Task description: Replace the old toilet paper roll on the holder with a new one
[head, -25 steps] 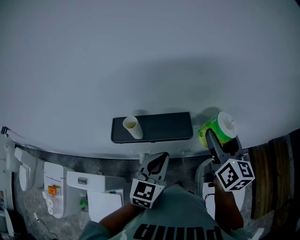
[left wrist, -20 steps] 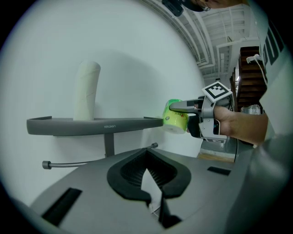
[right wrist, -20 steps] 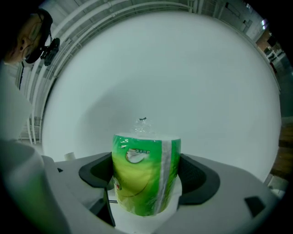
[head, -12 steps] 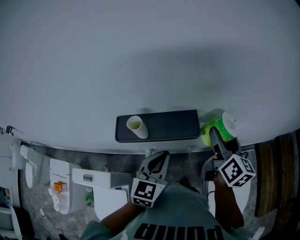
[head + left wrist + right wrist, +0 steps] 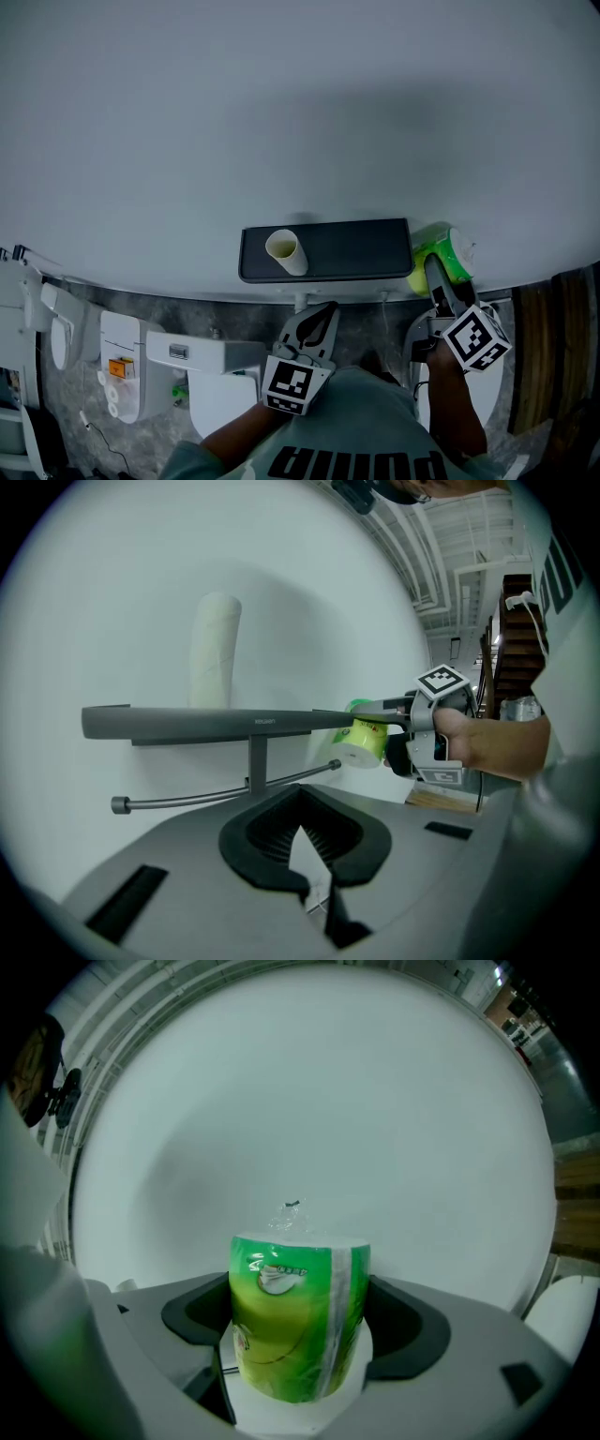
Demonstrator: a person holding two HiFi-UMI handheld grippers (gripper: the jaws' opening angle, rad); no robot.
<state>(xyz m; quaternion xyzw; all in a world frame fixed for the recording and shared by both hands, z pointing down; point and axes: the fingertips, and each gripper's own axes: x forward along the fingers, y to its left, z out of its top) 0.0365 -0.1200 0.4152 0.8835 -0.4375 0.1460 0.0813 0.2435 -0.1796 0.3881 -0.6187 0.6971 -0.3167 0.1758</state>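
Observation:
A dark wall holder [image 5: 349, 251] has a flat shelf with a bare metal bar [image 5: 225, 793] beneath it. An empty cardboard tube [image 5: 285, 251] stands upright on the shelf's left part, and the same tube [image 5: 214, 649] shows in the left gripper view. My right gripper [image 5: 434, 265] is shut on a new roll in green wrapping [image 5: 444, 253], held just off the shelf's right end, near the bar's tip. This roll [image 5: 298, 1312] fills the right gripper view. My left gripper [image 5: 327, 310] hangs below the shelf's middle, shut with nothing in it.
A white toilet with its cistern [image 5: 202, 367] stands lower left, with small paper rolls [image 5: 116, 403] beside it. A brown wooden door or panel [image 5: 553, 347] stands at the right. The pale wall [image 5: 300, 122] fills the upper view.
The right gripper with the green roll has come closer to the shelf's right end. The left gripper has stayed put. The head view has shifted a little.

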